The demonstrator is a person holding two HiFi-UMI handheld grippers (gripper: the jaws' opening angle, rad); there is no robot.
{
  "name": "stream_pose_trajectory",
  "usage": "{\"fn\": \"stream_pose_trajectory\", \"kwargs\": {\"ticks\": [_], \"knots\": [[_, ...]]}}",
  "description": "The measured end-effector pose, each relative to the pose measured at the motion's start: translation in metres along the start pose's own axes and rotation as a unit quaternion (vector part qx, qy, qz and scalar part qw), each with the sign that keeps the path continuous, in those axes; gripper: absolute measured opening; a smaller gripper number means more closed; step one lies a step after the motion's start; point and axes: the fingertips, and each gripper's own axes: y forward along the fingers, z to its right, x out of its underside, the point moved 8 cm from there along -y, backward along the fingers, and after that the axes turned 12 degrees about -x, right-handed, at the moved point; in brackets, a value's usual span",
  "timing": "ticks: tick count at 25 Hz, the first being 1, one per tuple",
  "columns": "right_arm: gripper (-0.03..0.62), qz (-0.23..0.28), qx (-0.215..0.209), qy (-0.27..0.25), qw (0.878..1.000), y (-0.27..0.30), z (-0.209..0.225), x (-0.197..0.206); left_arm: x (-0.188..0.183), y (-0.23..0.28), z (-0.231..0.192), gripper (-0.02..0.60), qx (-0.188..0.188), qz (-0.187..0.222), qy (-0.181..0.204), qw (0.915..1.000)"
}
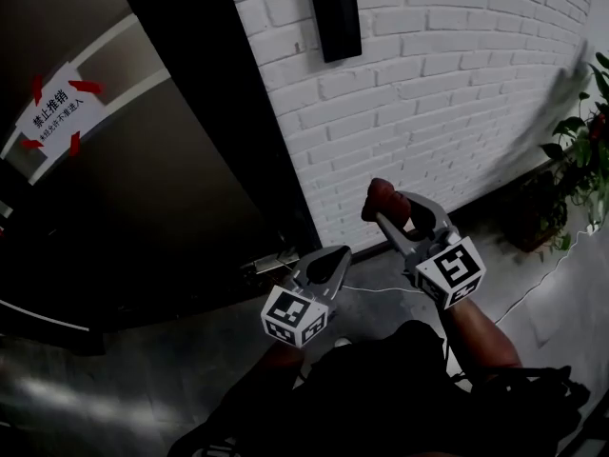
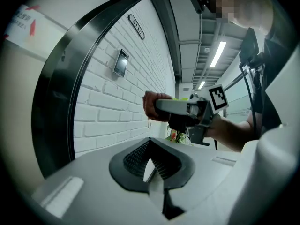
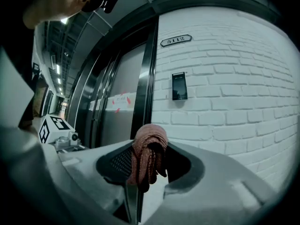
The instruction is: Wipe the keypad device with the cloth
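Right gripper (image 1: 381,215) is up in front of the white brick wall (image 1: 457,93), jaws clamped on a bunched reddish cloth (image 1: 384,196) – in its own view the cloth (image 3: 149,150) bulges out above the pads and hangs down between them. The keypad device (image 1: 335,17) sits high on the wall, black and upright, well above the cloth and apart from it; a number plate (image 3: 176,40) is fixed higher up. Left gripper (image 1: 326,260) hangs lower, near the dark door (image 1: 143,179) – its ribbed pads (image 2: 161,163) meet with nothing between them. A paper notice (image 1: 57,112) is taped to the door, and a potted plant (image 1: 585,131) stands at the far right
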Motion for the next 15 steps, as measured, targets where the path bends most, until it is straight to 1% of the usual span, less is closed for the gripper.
{"fn": "stream_pose_trajectory", "kwargs": {"ticks": [3,6,10,13,15], "knots": [[0.147,0.001,0.012,-0.036,0.999,0.013,0.025,-0.027,-0.001,0.005,-0.006,0.015,0.005,0.002,0.0,1.0],[0.147,0.006,0.021,-0.09,0.996,0.03,0.05,-0.066,-0.004,0.01,-0.013,0.015,-0.008,0.008,0.003,0.9999],[0.147,0.023,0.032,-0.177,0.983,0.058,0.079,-0.126,-0.006,0.014,-0.017,0.015,-0.037,0.023,-0.005,0.999],[0.147,0.042,0.028,-0.218,0.975,0.078,0.096,-0.164,-0.009,0.016,-0.012,0.015,-0.045,0.026,-0.009,0.9986],[0.147,0.052,0.034,-0.243,0.968,0.088,0.105,-0.187,-0.008,0.017,-0.009,0.015,-0.047,0.021,-0.005,0.9987]]}}
